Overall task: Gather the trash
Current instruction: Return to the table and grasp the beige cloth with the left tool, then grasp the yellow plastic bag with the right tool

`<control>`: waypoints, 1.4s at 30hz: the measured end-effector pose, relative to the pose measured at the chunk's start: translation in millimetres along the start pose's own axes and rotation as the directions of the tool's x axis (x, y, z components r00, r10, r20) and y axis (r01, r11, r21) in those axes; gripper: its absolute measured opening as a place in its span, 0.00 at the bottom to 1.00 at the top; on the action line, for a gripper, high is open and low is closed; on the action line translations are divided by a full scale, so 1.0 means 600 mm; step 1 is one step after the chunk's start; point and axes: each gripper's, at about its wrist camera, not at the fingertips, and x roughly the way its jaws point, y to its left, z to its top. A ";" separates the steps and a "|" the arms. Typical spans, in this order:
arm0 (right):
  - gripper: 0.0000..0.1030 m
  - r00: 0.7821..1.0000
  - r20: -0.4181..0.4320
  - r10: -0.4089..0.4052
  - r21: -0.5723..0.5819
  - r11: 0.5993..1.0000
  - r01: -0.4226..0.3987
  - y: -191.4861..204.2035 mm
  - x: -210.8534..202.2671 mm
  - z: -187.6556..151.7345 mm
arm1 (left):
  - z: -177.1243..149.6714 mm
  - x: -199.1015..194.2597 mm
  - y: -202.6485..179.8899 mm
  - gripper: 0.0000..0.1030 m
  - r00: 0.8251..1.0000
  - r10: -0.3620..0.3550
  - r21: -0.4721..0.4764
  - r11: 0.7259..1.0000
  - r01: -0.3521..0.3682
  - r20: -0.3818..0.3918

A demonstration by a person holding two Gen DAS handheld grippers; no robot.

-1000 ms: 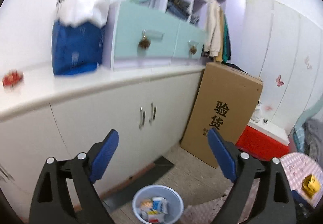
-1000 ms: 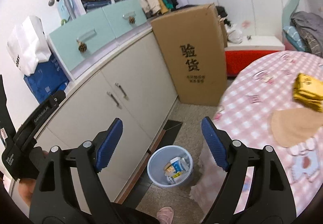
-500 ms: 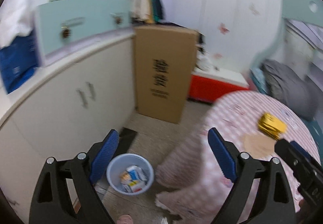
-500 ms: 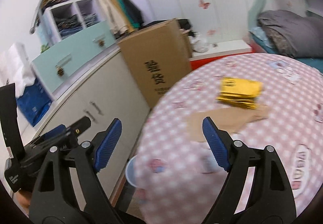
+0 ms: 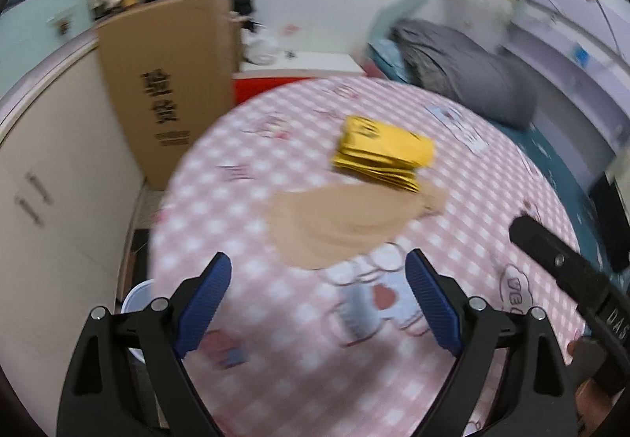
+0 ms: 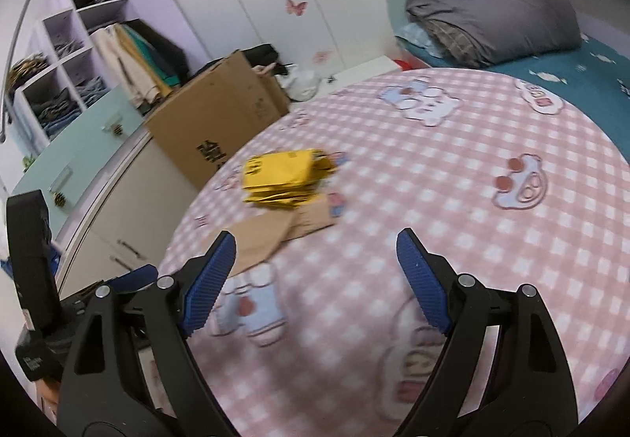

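Note:
A yellow crumpled packet [image 5: 384, 153] [image 6: 285, 177] lies on the round table with the pink checked cloth [image 5: 472, 200] [image 6: 453, 169]. A flat brown piece of cardboard [image 5: 338, 224] [image 6: 271, 236] lies just in front of it, partly under it. My left gripper [image 5: 318, 273] hovers open above the cloth, a little short of the cardboard, with nothing between its fingers. My right gripper [image 6: 315, 248] is open too, empty, to the right of the cardboard. The rim of the bluish waste bin [image 5: 136, 293] peeks out below the table's left edge.
A tall cardboard box [image 5: 165, 82] [image 6: 220, 114] leans against the white cabinets [image 5: 51, 181] left of the table. A bed with a grey duvet [image 6: 492, 23] lies behind the table. The right tool's black body [image 5: 571, 279] crosses the left wrist view's right side.
Both views have swung from the cabinets and floor bin round to the table. The yellow packet and cardboard now sit in front of both grippers. Both stayed open and empty.

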 end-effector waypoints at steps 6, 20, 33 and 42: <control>0.80 1.000 -0.016 -0.013 0.028 1.000 0.013 -0.037 0.018 0.012 | 0.013 0.057 -0.068 0.86 0.999 0.019 0.125 0.992 -0.014 -0.040; 0.80 0.999 -0.039 0.000 0.026 1.000 0.001 -0.042 0.052 0.033 | 0.047 0.120 -0.072 0.22 0.997 0.042 0.127 0.991 -0.033 -0.071; 0.80 0.999 -0.043 0.015 -0.034 0.999 -0.016 0.017 0.049 0.035 | 0.033 0.033 0.000 0.03 0.999 0.016 -0.038 0.999 -0.014 0.044; 0.84 0.995 -0.091 -0.031 -0.153 0.988 0.017 0.085 0.104 0.047 | 0.054 -0.036 0.094 0.03 0.981 0.105 -0.217 0.974 -0.067 0.166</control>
